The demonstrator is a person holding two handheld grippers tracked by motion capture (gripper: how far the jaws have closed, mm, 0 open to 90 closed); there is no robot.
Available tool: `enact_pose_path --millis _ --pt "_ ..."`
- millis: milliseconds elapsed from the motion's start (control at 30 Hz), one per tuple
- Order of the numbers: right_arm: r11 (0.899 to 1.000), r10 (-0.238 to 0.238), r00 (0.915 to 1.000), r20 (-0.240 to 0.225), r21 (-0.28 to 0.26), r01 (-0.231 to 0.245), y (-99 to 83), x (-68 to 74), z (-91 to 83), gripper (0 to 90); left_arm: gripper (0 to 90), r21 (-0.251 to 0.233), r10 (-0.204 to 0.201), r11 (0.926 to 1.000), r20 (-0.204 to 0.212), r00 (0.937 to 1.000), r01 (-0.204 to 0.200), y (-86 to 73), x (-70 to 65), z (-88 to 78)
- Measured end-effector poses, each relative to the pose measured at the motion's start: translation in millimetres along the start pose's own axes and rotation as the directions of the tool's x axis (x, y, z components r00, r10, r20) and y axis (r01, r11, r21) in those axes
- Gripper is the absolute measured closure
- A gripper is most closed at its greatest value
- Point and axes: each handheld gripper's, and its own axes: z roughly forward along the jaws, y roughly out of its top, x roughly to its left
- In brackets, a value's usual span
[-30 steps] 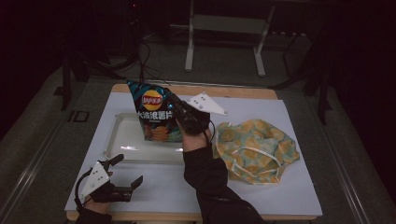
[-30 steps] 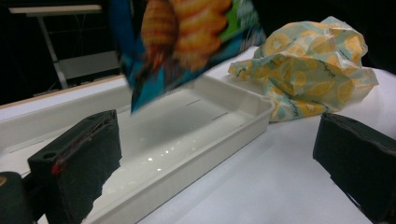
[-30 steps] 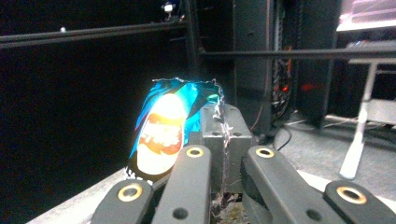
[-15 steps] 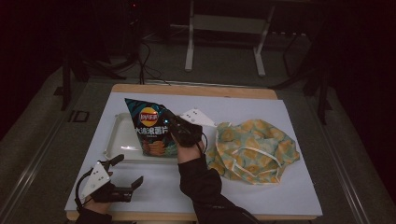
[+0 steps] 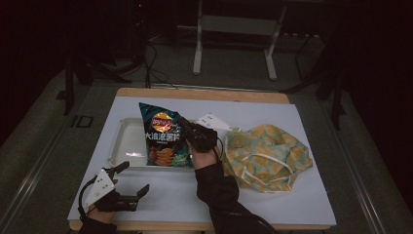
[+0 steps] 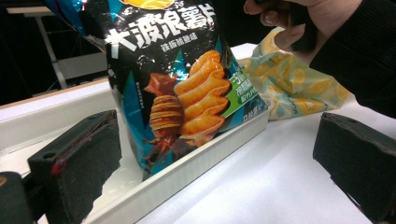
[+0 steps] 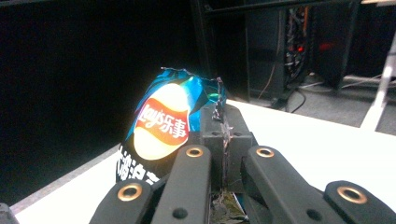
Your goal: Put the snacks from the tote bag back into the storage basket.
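chip bag [image 5: 163,141] base hidden behind tray [image 5: 122,146] wall

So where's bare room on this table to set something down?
The far strip behind the tray and cloth bag, and the near edge right of the sleeve, are bare. The middle is crowded: chip bag, right tool, cloth bag.

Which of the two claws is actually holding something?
The right claw, beside the patterned cloth bag: it pinches the chip bag's edge over the white tray. The left claw gapes open, empty.
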Motion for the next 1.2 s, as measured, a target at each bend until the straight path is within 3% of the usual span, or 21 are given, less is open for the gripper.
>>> enact_pose_path --millis 100,267,367,800,967,1200 --pt "1.000 0.015 0.9998 -0.012 0.025 -0.014 1.3 -8.2 2.9 88.6 1.3 0.001 -0.001 1.0000 0.002 1.0000 0.001 -0.1 0.1 0.4" --pt "0.998 -0.005 0.9997 0.025 0.056 0.004 3.5 -15.5 6.0 87.4 1.3 0.005 0.001 1.0000 0.007 1.0000 -0.001 -0.1 -0.1 0.3" --pt "0.996 0.022 0.9988 0.045 0.089 -0.026 1.9 -26.3 8.0 85.9 1.3 0.006 0.001 1.0000 0.009 1.0000 -0.001 -0.2 0.2 0.9" --pt "0.979 0.043 0.9944 0.097 0.195 -0.062 4.8 -47.5 23.7 60.9 1.4 0.014 0.003 0.9999 0.016 0.9999 -0.003 -0.8 0.1 1.6" --pt "0.979 0.025 0.9923 0.122 0.197 -0.049 6.1 -48.8 21.2 55.8 1.4 0.012 0.002 0.9999 0.017 0.9999 -0.003 -0.8 0.0 1.5" --pt "0.979 -0.027 0.9940 0.106 0.205 0.005 12.9 -47.2 14.8 45.6 1.4 0.015 0.002 0.9999 0.020 0.9998 -0.003 -0.7 -0.5 1.9"
